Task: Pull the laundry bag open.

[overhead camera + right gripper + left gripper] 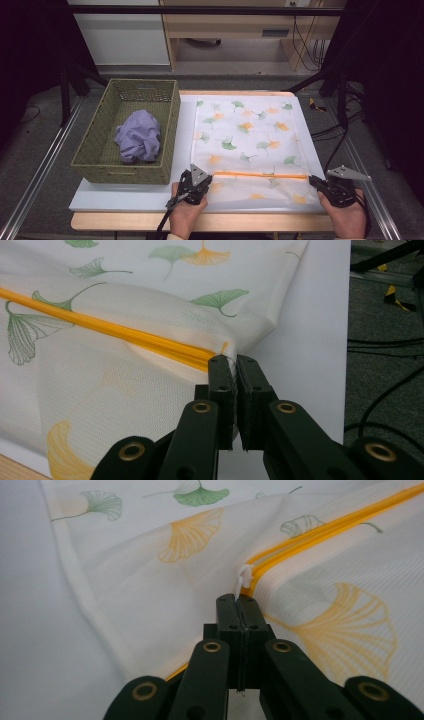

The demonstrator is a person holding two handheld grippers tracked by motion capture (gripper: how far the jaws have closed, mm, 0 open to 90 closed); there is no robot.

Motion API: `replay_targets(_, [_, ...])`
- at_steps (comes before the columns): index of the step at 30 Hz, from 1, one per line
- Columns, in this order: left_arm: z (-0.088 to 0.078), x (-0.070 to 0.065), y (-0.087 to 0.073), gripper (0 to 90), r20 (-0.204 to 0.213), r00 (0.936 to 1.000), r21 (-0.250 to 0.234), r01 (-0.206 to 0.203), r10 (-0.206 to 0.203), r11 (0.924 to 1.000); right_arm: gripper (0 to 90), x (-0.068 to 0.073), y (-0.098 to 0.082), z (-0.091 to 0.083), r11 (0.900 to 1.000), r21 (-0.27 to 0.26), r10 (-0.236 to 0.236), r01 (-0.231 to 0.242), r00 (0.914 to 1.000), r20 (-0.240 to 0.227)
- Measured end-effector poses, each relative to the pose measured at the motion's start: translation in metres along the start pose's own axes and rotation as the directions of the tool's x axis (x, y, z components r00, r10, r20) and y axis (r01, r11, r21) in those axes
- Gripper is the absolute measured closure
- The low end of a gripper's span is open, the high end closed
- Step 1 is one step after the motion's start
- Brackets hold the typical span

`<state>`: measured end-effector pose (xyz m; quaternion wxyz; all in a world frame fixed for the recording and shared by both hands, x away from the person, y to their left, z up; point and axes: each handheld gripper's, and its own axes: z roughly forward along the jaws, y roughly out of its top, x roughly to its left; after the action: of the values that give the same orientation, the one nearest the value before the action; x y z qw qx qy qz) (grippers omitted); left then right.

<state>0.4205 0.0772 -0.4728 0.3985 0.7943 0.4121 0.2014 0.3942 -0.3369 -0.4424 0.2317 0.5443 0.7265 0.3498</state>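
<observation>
One mesh bag [248, 145], flat on desk [125, 197] beside basket [127, 131]. Soft, light, limp; we grip at zip ends. L gripper [239, 600]: jaws shut on zip tab [243, 577]. R gripper [234, 361]: jaws shut on bag's zip-end corner.

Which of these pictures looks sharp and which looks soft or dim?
High view: dim, dark edges, slightly soft, the laundry bag the brightest thing. Left gripper view: crisp on the zipper pull, even light, no glare. Right gripper view: mesh weave sharp near the right gripper, floor cables blurrier.
</observation>
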Motion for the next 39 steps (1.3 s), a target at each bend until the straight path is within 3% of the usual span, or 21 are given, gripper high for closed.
replay_targets(24, [-0.007,0.012,-0.007,90.0,-0.014,0.9997,-0.004,0.017,-0.017,0.9998,86.3,-0.002,-0.001,0.001,1.0,0.005,-0.012,0.012,0.9999,0.007])
replay_targets(28, [-0.007,0.011,-0.006,90.0,-0.012,0.9999,0.001,0.009,-0.009,1.0,86.3,-0.002,-0.001,-0.001,1.0,0.004,0.009,-0.009,0.9999,0.01])
replay_targets(36, [-0.008,0.013,-0.006,90.0,-0.026,0.9997,0.013,-0.003,0.003,0.9999,86.3,-0.004,0.0,-0.002,1.0,0.001,0.004,-0.004,0.9998,0.02])
replay_targets(39, [-0.01,0.018,-0.007,90.0,-0.025,0.9995,0.006,0.021,-0.021,0.9998,86.3,-0.008,-0.002,-0.003,1.0,0.002,0.008,-0.008,0.9994,0.034])
